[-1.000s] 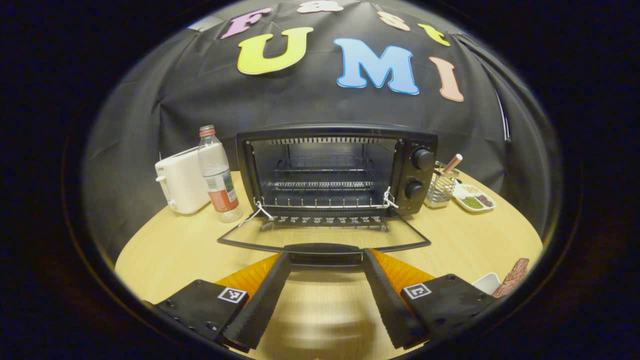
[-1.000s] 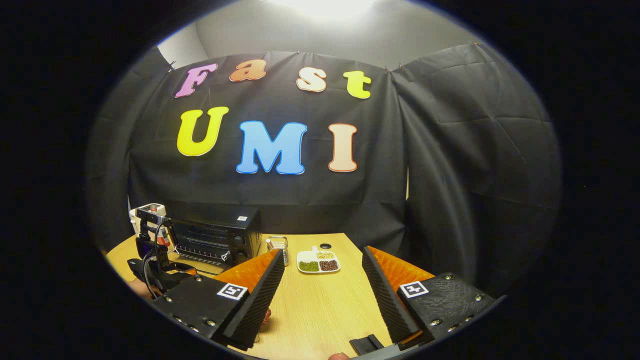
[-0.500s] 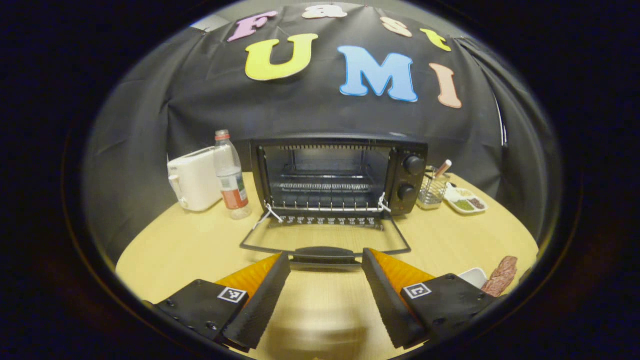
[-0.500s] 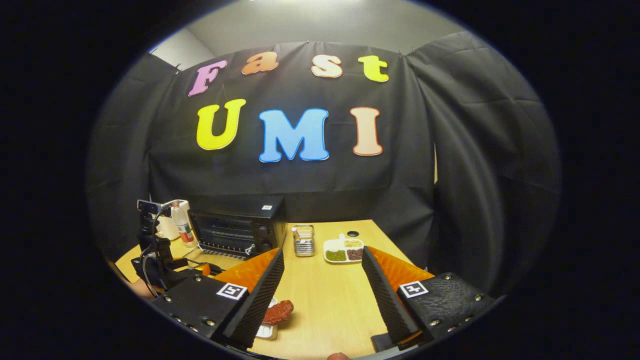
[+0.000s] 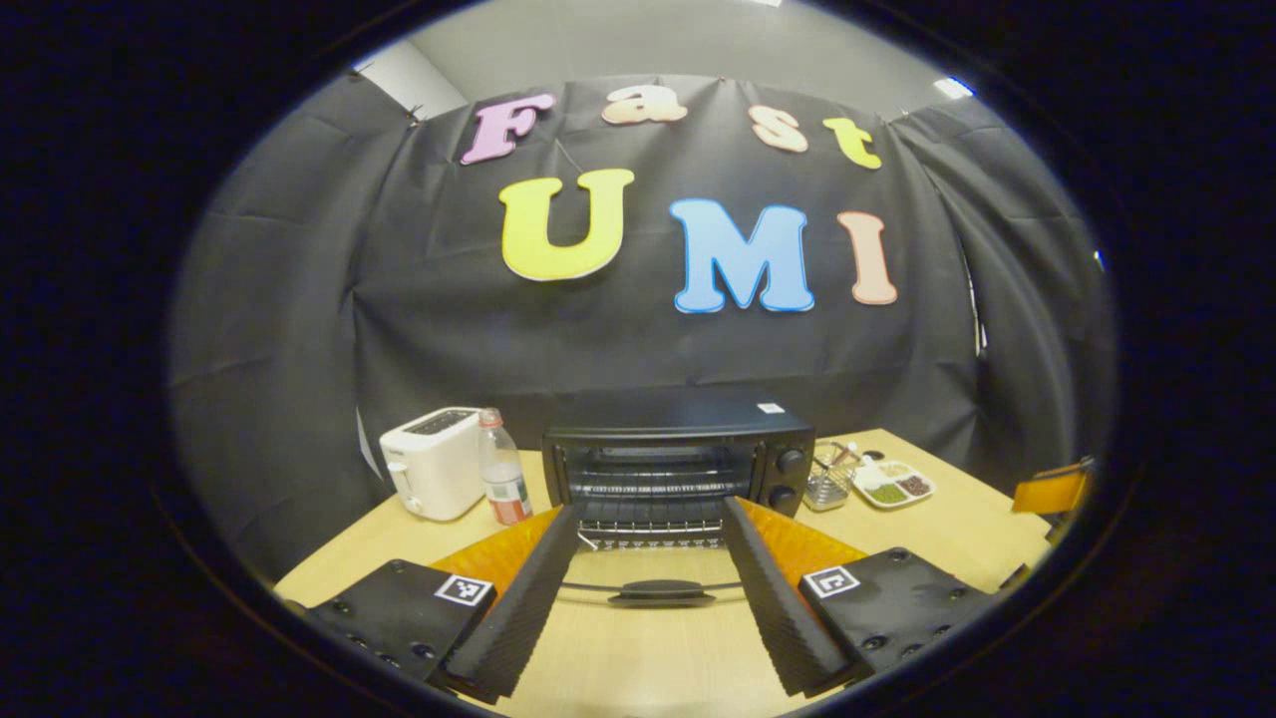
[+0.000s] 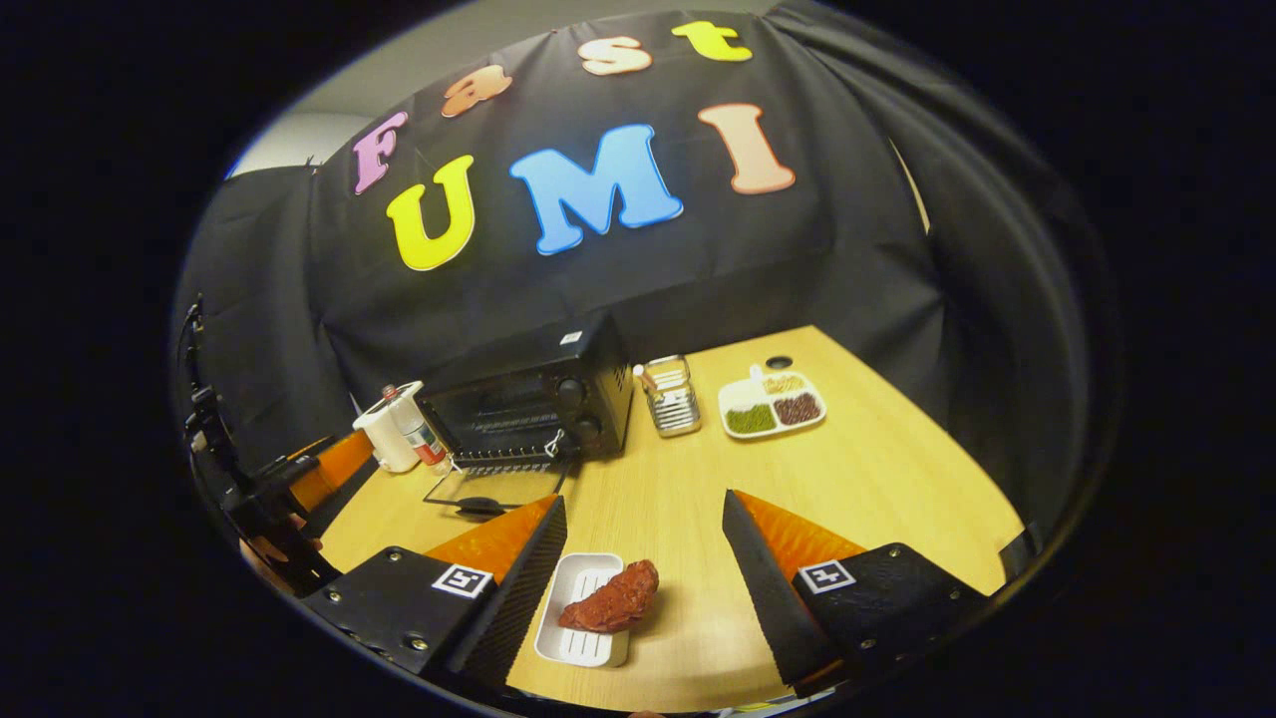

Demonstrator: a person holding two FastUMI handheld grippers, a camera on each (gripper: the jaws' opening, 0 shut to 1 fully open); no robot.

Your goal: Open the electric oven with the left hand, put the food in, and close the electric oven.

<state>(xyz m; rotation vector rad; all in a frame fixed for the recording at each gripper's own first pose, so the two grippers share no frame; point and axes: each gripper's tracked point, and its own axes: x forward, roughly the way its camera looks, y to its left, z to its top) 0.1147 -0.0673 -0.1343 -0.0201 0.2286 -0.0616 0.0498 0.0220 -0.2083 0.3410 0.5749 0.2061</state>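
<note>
The black electric oven (image 5: pixel 678 461) stands at the back of the table. Its glass door (image 5: pixel 653 578) lies flat, folded down, with the handle toward me. My left gripper (image 5: pixel 650 506) is open, held back from the door handle and touching nothing. In the right gripper view the oven (image 6: pixel 528 399) sits at the left with its door (image 6: pixel 493 489) down. A reddish-brown piece of meat (image 6: pixel 613 598) rests partly on a small white ribbed tray (image 6: pixel 578 638). My right gripper (image 6: pixel 643 501) hovers open over it, one finger on each side, apart from it.
A white toaster (image 5: pixel 434 476) and a plastic bottle (image 5: pixel 503 481) stand left of the oven. A wire holder (image 6: pixel 670 396) and a divided dish of beans (image 6: pixel 773 404) are to its right. The left gripper (image 6: pixel 319 474) and a hand show at the table's left edge.
My left gripper has drawn back and risen from the door handle; the door stays down. The right gripper has tipped downward and come over the meat and tray.
</note>
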